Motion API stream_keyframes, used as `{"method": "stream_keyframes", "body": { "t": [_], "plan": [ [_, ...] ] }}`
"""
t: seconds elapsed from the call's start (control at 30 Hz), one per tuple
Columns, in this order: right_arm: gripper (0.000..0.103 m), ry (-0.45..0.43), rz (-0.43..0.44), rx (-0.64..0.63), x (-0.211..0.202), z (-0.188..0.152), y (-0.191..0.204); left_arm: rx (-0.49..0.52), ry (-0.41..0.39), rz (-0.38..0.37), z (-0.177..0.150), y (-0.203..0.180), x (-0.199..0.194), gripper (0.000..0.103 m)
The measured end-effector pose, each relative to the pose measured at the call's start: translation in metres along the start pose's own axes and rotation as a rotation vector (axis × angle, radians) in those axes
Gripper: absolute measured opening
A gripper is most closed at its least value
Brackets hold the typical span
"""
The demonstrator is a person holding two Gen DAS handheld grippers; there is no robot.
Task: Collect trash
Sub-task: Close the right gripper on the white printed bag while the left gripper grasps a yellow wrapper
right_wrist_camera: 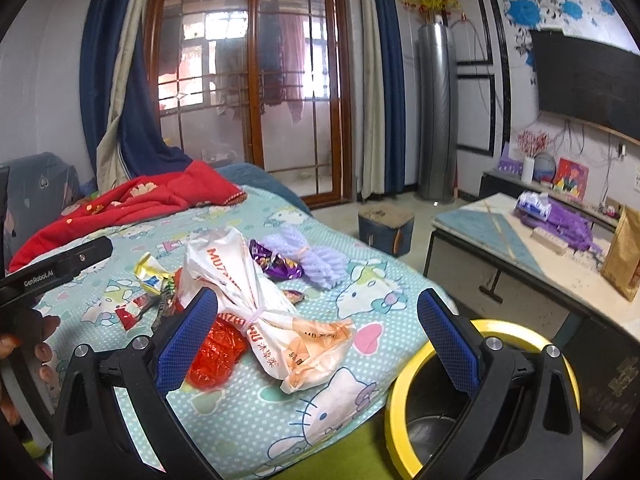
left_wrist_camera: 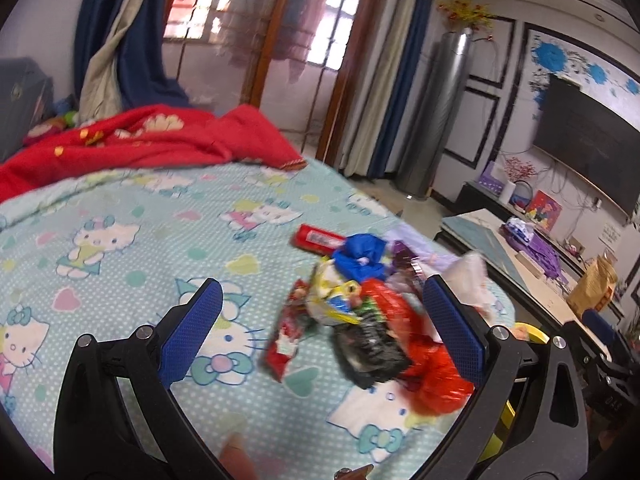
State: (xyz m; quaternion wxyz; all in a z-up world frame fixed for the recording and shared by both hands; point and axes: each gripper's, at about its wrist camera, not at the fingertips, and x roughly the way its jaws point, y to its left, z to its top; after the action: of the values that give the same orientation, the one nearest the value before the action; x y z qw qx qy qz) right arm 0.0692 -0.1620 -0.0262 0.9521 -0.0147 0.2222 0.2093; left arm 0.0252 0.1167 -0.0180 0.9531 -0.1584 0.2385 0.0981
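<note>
Wrapper pile [left_wrist_camera: 360, 320] lies on the bed sheet [left_wrist_camera: 120, 208] beside the yellow-rimmed bin [right_wrist_camera: 404, 380]. Both left gripper [left_wrist_camera: 320, 332] and right gripper [right_wrist_camera: 316, 336] are spread, empty. You should straddle one wrapper, then close low.

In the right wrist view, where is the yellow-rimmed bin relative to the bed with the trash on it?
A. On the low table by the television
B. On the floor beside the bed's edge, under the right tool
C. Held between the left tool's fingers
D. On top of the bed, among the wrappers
B: the yellow-rimmed bin sits below the bed edge, under the open right tool.
</note>
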Motion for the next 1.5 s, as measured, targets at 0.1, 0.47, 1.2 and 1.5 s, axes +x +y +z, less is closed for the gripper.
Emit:
{"method": "stream_keyframes", "body": {
  "t": [0.1,0.47,1.2,1.5],
  "plan": [
    [0.097,0.047,0.004,0.007,0.015,-0.002,-0.003,-0.017,0.067,-0.003,0.004,0.009,0.018,0.092],
    [0.097,0.181,0.072,-0.026,0.059,-0.018,0.001,-0.018,0.185,-0.052,0.006,0.008,0.058,0.09],
    [0.056,0.205,0.175,-0.052,0.058,-0.032,-0.002,-0.045,0.267,-0.125,-0.001,0.009,0.076,0.027],
    [0.041,0.203,0.22,-0.042,0.053,-0.031,-0.001,-0.047,0.227,-0.136,0.0,0.015,0.065,0.024]
  ]
}}
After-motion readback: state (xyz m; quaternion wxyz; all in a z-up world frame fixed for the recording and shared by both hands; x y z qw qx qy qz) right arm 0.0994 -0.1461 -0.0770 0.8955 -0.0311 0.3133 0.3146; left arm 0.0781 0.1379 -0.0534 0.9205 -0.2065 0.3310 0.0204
